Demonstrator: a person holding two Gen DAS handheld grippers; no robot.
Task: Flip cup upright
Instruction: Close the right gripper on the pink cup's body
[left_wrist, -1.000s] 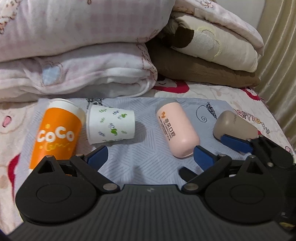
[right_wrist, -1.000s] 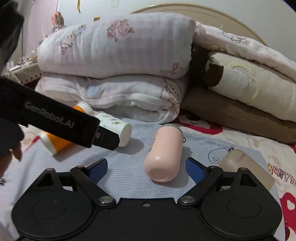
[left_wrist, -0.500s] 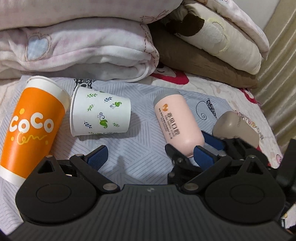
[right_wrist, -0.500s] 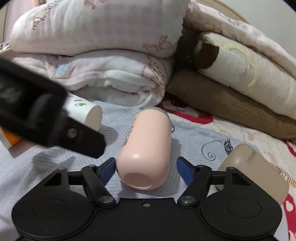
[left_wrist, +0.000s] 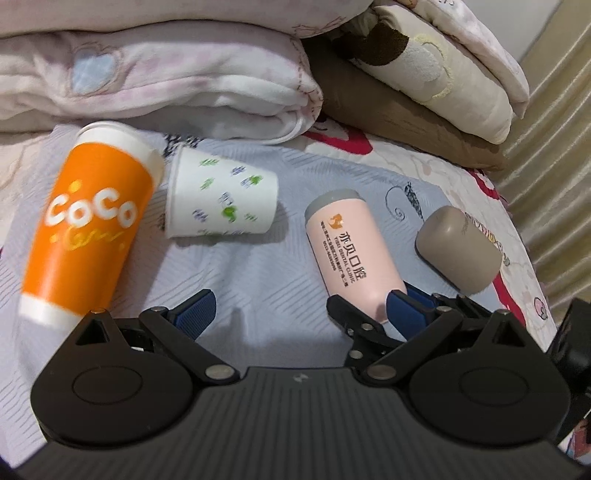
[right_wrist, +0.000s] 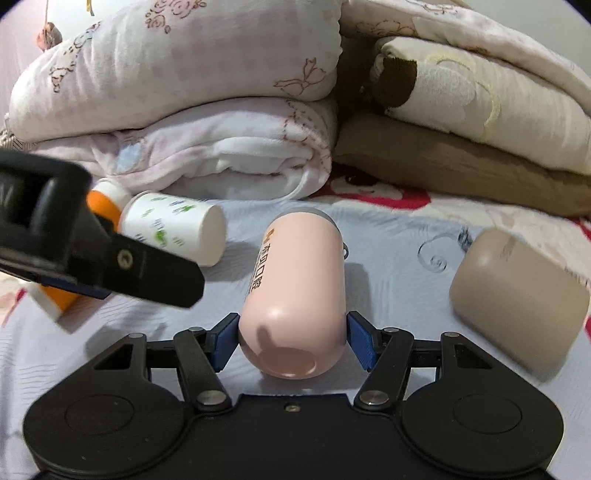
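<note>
- The pink cup (right_wrist: 295, 295) lies on its side at the middle of the blue mat (right_wrist: 388, 266), closed base toward the near edge, grey lid end toward the far blankets (right_wrist: 221, 147).
- The right gripper (right_wrist: 291, 341) straddles the base end; both blue pads (right_wrist: 356, 339) sit against the cup's sides, pinching it or on the point of doing so.
- To do the step well: confirm a firm, centred pinch, lift slightly, then rotate the lid end upward and set the base flat on the soft mat, which probably gives poor support.
- The left gripper (left_wrist: 299, 314) is spread wide and holds nothing, above the mat to the left.
- To the left lie a white paper cup (left_wrist: 221, 203) and an orange cup (left_wrist: 85, 232); to the right, a beige cup (left_wrist: 458, 247); all on their sides.
- Compared with half a second ago, the right gripper's pads have narrowed from a clear gap to contact with the cup.
</note>
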